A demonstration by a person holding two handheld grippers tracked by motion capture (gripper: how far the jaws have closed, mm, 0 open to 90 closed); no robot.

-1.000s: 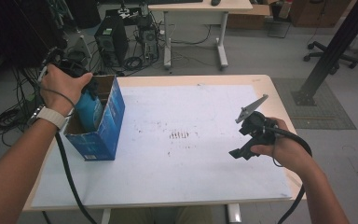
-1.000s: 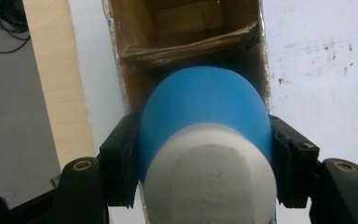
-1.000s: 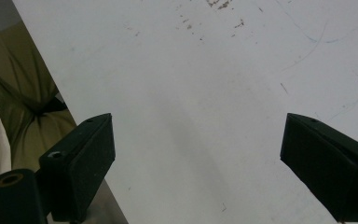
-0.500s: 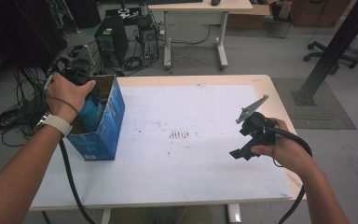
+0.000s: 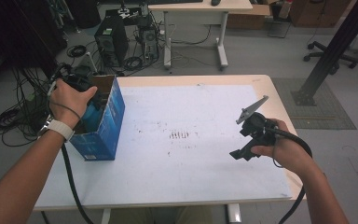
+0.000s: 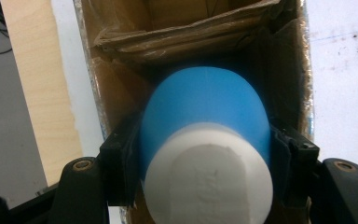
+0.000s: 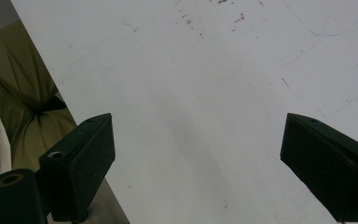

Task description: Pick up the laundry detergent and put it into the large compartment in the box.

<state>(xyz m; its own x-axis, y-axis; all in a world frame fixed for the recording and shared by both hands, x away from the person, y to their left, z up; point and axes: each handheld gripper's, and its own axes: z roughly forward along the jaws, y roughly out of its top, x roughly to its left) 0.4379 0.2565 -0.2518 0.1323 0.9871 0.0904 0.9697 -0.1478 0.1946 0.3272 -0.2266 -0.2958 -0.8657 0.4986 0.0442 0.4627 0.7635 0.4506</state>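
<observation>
Fingers of the left gripper (image 6: pixel 205 186) clamped on a blue bottle (image 6: pixel 205 112) with white cap (image 6: pixel 209 177), held inside the open blue cardboard box (image 5: pixel 103 126) at the table's (image 5: pixel 214 186) left edge; right gripper (image 7: pixel 198 163) jaws wide apart, empty, over the white tabletop.

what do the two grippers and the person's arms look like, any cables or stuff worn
Both grippers are black with blocky black jaws. The right gripper carries a grey three-cornered plate and trails a black cable. The left gripper also trails a black cable. The left wrist wears a white watch band; no sleeves.
</observation>
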